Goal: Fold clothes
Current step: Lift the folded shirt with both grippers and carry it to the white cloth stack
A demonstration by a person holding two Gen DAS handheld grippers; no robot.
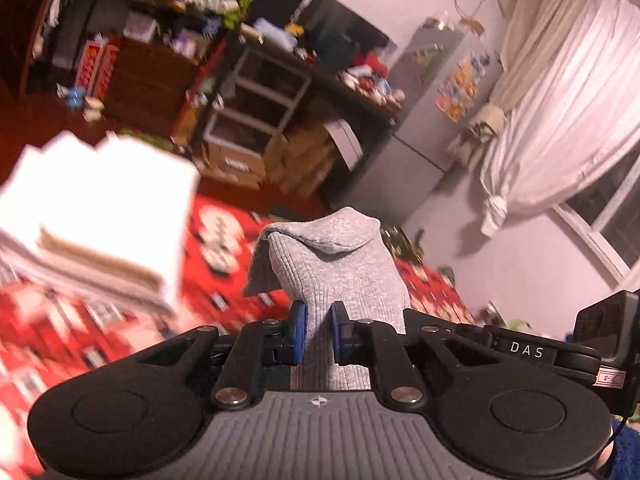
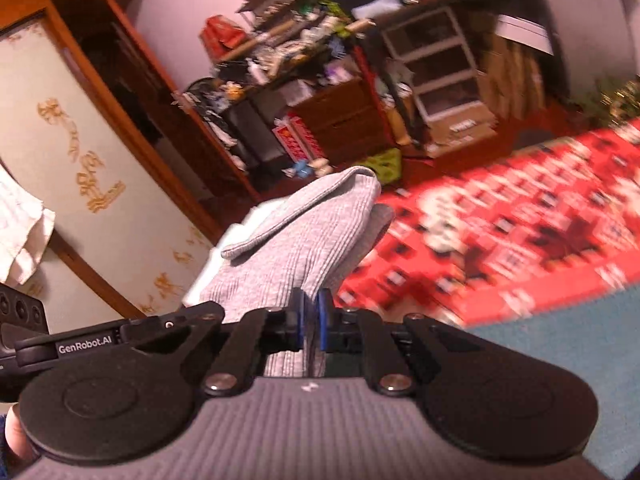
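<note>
— 2 grips on 1 grey ribbed garment (image 1: 332, 264)?

— Yes. My left gripper (image 1: 319, 334) has its blue pads (image 1: 298, 334) clamped on a fold of it, and my right gripper (image 2: 311, 322) is pinched on cloth too, pads nearly together.

— Where is it?

— In the air, above the red patterned cover (image 2: 520, 236), its free end flopping over. I judge I hold 2 points so it hangs straight for folding.

— And beside it?

— A white folded stack (image 1: 100, 216) lies on the cover's left side, blurred.
</note>
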